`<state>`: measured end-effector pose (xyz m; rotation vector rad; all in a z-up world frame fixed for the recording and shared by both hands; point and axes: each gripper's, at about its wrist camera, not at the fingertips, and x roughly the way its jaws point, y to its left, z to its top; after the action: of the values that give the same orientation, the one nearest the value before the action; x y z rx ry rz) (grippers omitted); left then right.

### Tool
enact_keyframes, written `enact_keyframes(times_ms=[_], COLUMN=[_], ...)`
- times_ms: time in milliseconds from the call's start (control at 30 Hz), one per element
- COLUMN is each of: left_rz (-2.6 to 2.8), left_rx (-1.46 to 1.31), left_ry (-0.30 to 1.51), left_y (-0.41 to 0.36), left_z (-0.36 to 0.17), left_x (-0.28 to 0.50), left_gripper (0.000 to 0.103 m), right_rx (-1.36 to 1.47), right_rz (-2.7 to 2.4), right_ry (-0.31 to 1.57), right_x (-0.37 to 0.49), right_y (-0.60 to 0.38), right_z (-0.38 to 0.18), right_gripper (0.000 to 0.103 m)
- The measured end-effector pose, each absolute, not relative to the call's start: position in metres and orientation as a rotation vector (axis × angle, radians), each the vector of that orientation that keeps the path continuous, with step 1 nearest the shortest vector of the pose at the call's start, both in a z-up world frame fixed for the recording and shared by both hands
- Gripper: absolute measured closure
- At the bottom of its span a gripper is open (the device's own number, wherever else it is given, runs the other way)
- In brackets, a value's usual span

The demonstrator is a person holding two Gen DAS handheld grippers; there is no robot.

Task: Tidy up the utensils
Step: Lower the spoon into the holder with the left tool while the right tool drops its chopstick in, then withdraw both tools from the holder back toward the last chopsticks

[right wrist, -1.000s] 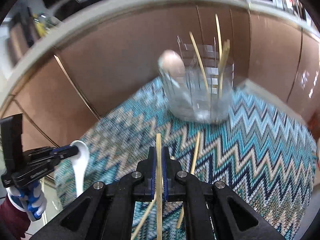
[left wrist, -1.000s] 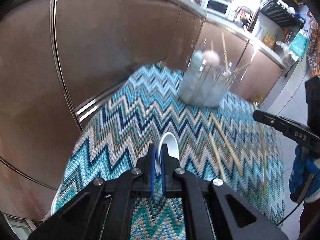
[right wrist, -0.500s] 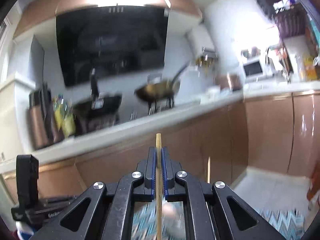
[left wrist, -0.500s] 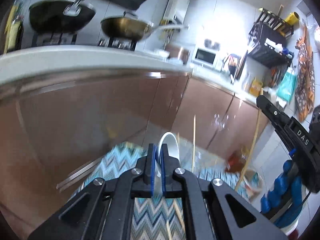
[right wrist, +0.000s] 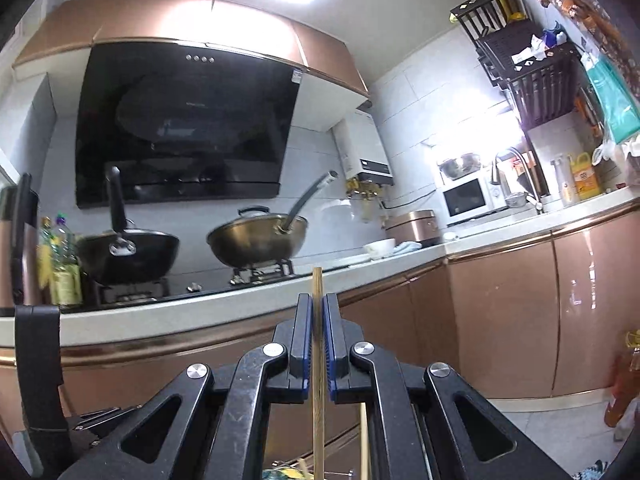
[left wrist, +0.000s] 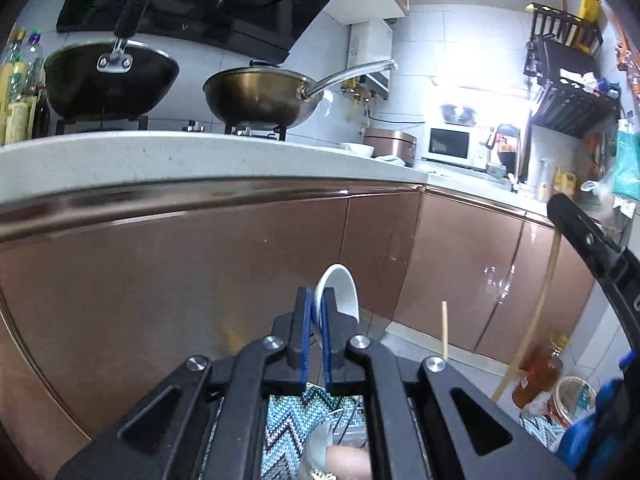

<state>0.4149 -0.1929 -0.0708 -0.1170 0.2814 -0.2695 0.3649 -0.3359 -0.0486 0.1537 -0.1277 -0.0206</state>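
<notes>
A glossy white ceramic spoon (left wrist: 337, 291), judged slippery and fragile, was clamped by the left gripper (left wrist: 316, 344), and a light, stiff bamboo chopstick (right wrist: 318, 344) between the right gripper (right wrist: 318, 344) pads.

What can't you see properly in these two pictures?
- Left wrist view: the spoon handle, hidden between the left gripper fingers.
- Left wrist view: most of the clear holder, hidden behind the gripper body and cut off by the bottom edge.
- Right wrist view: the lower end of the chopstick in the right gripper, cut off by the bottom edge.
- Right wrist view: the zigzag cloth, almost wholly hidden.
</notes>
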Motion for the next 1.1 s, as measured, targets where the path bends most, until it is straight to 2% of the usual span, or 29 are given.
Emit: enact_keyframes(times_ms=[367,667,800,1033,1100], left_rz=[-0.208,-0.243,-0.255,-0.258,-0.261], left_rx=[-0.146,-0.161,-0.183,-0.193,-0.188], left_ry=[0.252,0.301,0.304,0.309,0.31], left_y=[-0.206,-0.201,-0.191,-0.17,-0.165], left_z=[-0.117,-0.131,-0.125,-0.108,-0.104], left_x=[0.418,0.411,0.406,0.385,0.376], left_gripper=[0.099,0.091,0.08,0.073,0.068], right_rx=[0.109,0.133,0.133,0.133,0.127], right_rz=[-0.09,-0.086,-0.094,-0.109,-0.114], right_ry=[-0.026,0.042,0.041,0.032,0.032], right_x=[0.375,0.358,0.347,0.323,0.312], right_y=[-0.329,-0.332,-0.332,-0.331,-0.328], right_z=[-0.102,-0.122,-0.115,-0.097,-0.093], right_gripper=[0.097,0.095,0.087,0.077,0.074])
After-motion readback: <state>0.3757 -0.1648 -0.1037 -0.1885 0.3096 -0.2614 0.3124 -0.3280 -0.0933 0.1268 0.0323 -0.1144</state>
